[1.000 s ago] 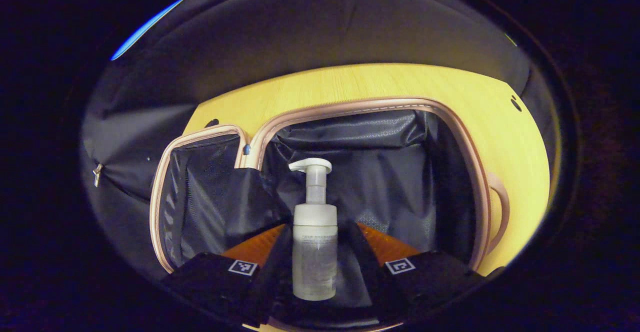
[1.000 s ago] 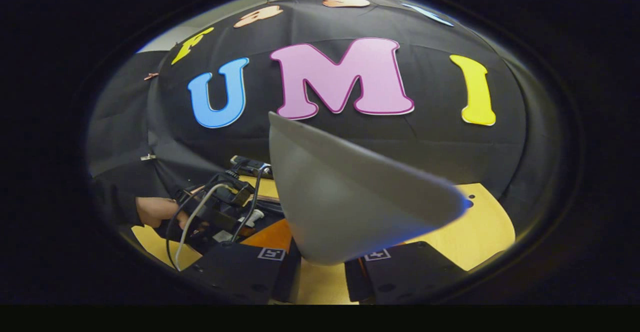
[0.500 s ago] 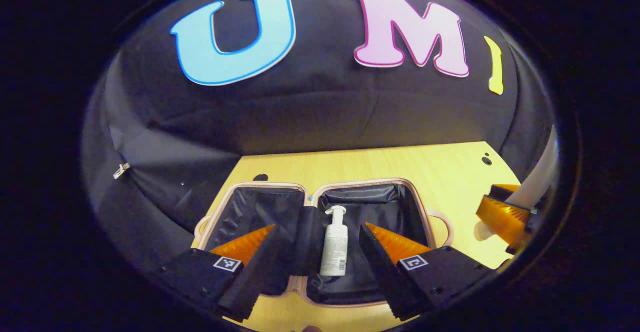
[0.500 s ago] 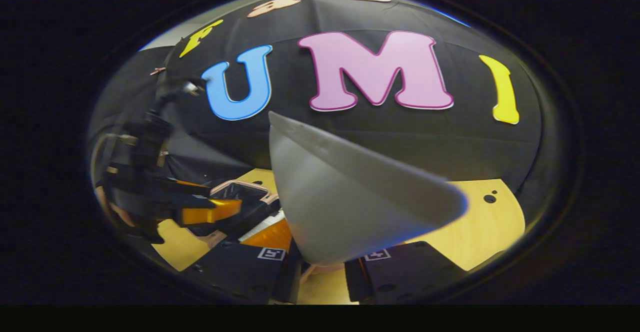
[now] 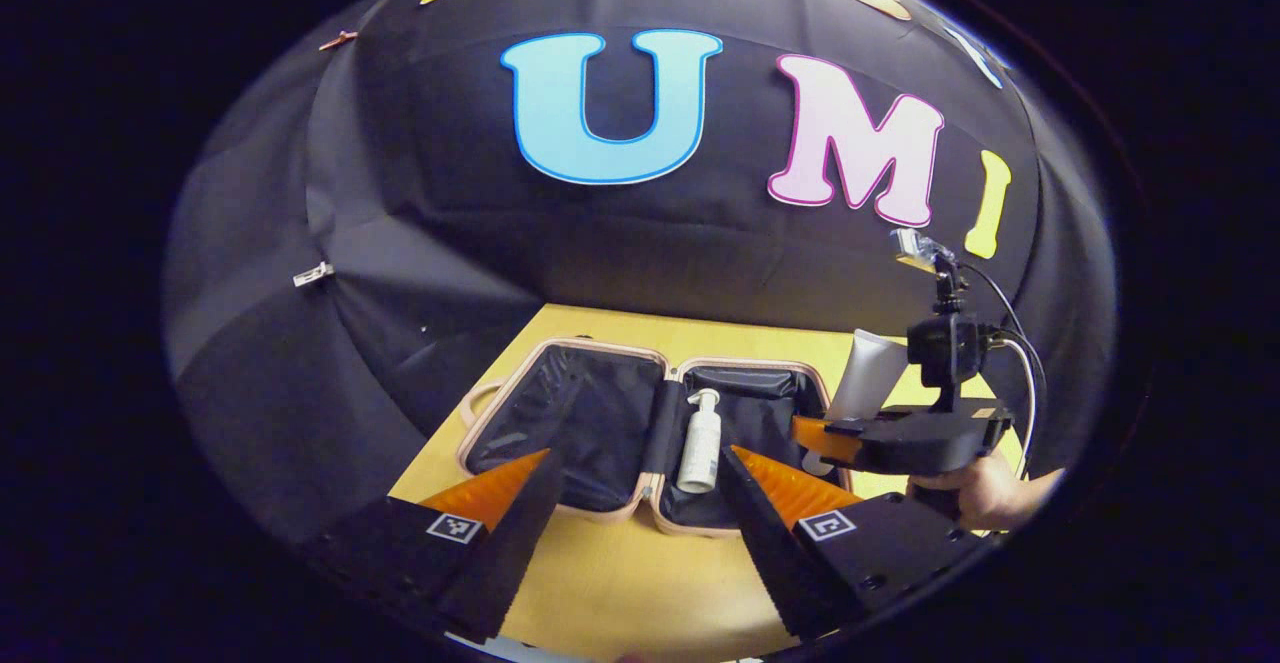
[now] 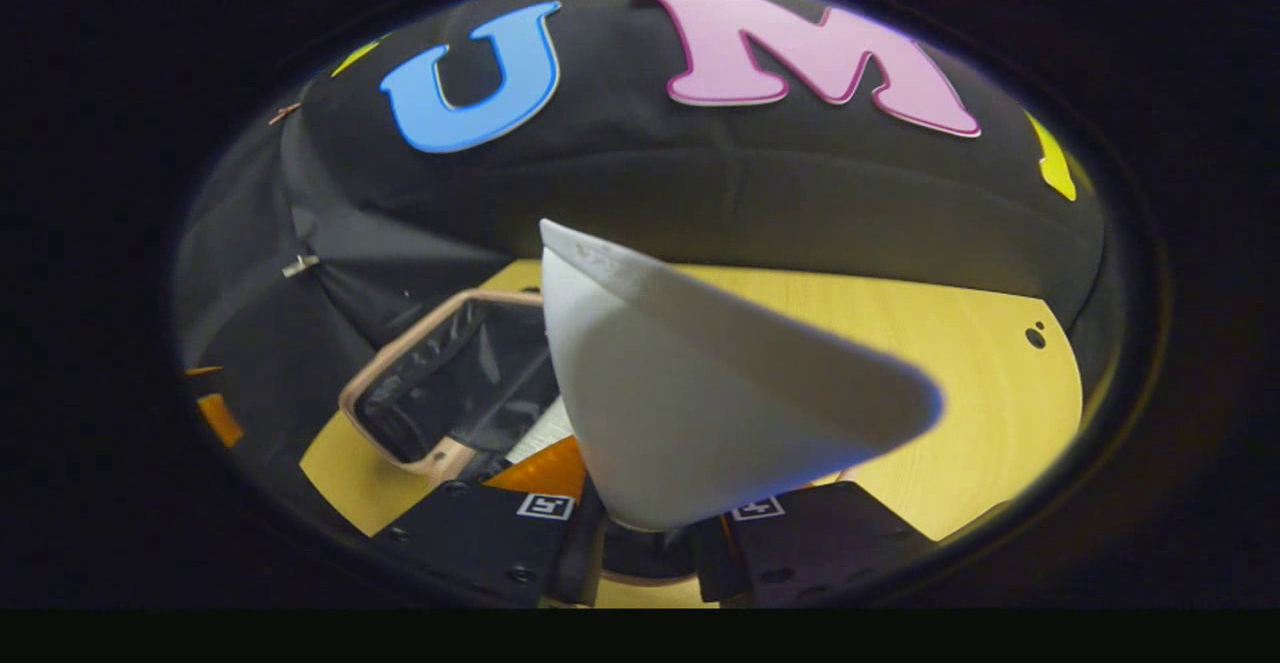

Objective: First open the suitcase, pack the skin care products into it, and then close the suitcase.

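Suitcase (image 5: 600,423), small, hard-shelled, pink-rimmed with black lining, lying open in two halves on the yellow wooden table (image 5: 620,583), at twelve o'clock from the left gripper (image 5: 632,478). Inside the right half, a clear pump bottle with white dispenser head (image 5: 700,440), lying lengthwise, nozzle toward twelve. Left gripper spread wide above the near table edge, holding nothing. At three o'clock of the case in the left gripper view, the right gripper (image 5: 815,435), clamped on a white squeeze tube with a flat crimped end (image 6: 690,393), hovering beside the case's right rim; a hand (image 5: 985,493) behind it. In the right gripper view, tube standing up between the fingers, case rim (image 6: 420,393) at nine o'clock. Likely step: carrying the tube over the rim for release. Risks, by judgement: soft tube slipping or pivoting in the pinch; release too early, landing on the rim or table; dropping onto the pump head; tube left proud of the edge, blocking the closing.
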Available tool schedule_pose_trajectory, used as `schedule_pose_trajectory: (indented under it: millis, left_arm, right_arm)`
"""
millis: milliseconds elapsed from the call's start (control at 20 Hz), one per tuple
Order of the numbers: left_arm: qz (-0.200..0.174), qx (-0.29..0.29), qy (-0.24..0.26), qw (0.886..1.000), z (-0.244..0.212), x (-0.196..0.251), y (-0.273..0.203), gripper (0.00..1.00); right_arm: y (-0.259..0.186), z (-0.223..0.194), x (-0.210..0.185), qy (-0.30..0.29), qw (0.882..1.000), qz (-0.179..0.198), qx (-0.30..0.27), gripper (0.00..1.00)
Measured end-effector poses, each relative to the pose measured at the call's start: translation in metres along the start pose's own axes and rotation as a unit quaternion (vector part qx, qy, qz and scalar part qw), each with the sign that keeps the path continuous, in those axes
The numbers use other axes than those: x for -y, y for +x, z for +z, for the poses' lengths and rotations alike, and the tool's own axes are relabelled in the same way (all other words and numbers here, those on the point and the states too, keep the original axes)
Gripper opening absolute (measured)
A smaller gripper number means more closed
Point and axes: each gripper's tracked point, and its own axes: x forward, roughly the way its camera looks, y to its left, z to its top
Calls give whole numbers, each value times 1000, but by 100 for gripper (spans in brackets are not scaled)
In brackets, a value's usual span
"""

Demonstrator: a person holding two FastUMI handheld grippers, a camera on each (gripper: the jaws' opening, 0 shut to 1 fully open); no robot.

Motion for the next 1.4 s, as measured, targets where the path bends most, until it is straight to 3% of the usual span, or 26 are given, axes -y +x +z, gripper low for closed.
schedule_pose_trajectory:
  millis: [150, 300, 600, 650, 700, 750, 800, 850, 950, 1050, 1100, 1150, 1300, 1350, 1400]
  left_arm:
    - [20, 6, -23, 1000, -5, -15, -13, 98]
    - [20, 11, -37, 999, -4, -19, -24, 97]
    - [20, 18, -17, 999, -1, -29, -30, 97]
    - [19, 19, -16, 999, 0, -29, -30, 97]
    - [19, 21, -16, 999, -1, -30, -28, 97]
    - [21, 18, -15, 1000, -2, -30, -28, 97]
    - [30, 18, -13, 999, -2, -34, -30, 96]
    - [28, 23, -11, 999, -1, -34, -29, 97]
    - [22, 30, -16, 999, 1, -35, -22, 96]
    - [17, 36, -27, 999, 4, -43, -10, 96]
    - [21, 38, -27, 999, 5, -52, 0, 96]
    - [32, 42, -20, 998, 3, -67, 12, 96]
    - [43, 51, -28, 997, 1, -110, 54, 97]
    - [40, 50, -43, 997, -1, -120, 68, 96]
    - [37, 47, -54, 997, -2, -130, 84, 96]
  right_arm:
    - [25, -25, 0, 56, 996, -12, -62, 34]
    - [52, -42, 1, 127, 985, -33, -112, 34]
    - [62, -59, 5, 101, 981, -73, -148, 34]
    - [63, -57, 3, 104, 981, -72, -146, 44]
    - [64, -56, 0, 103, 982, -64, -144, 45]
    - [63, -50, -1, 103, 983, -62, -136, 39]
    - [61, -44, -1, 105, 985, -62, -125, 47]
    - [58, -34, 0, 106, 986, -62, -115, 41]
    - [49, -19, 3, 109, 988, -62, -93, 64]
    - [34, -2, 8, 103, 991, -62, -64, 78]
    - [22, 7, 9, 92, 993, -59, -45, 93]
    - [9, 19, 10, 77, 995, -58, -16, 98]
    - [-35, 54, 4, 32, 996, -49, 74, 98]
    - [-48, 57, 4, 25, 994, -46, 91, 89]
    - [-60, 60, 3, 23, 993, -45, 103, 98]
